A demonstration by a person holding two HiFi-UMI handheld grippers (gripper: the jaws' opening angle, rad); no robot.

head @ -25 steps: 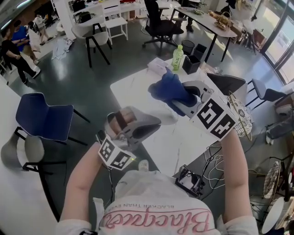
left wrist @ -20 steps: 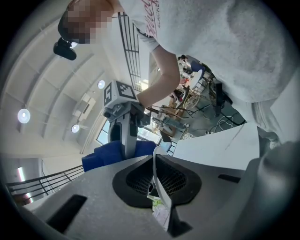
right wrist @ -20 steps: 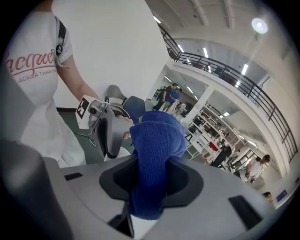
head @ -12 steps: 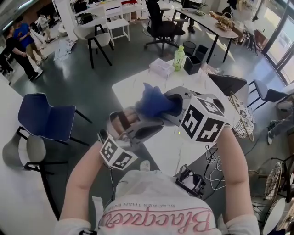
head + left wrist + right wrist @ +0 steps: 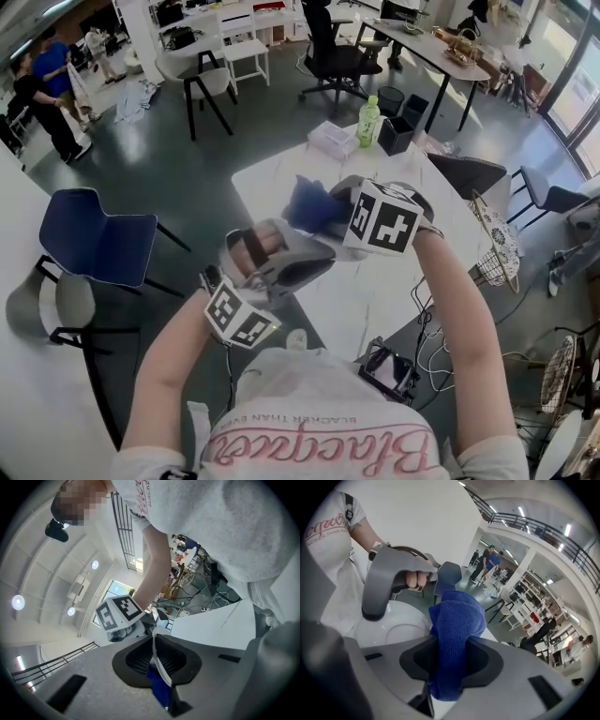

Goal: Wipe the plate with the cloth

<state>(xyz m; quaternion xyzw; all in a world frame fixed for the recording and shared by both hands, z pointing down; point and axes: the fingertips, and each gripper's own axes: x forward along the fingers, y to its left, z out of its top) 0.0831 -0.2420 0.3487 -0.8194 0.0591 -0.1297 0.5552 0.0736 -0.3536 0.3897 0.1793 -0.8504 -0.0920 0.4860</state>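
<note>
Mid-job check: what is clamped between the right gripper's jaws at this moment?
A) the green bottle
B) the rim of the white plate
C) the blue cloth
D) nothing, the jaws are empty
C: the right gripper view shows the right gripper with its jaws pressed on the blue cloth, while the white plate is held by its rim in the left gripper.

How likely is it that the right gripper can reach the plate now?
Probably yes: the right gripper, shut on the cloth, sits beside the plate's bare face, and the left gripper clamps only its rim.
</note>
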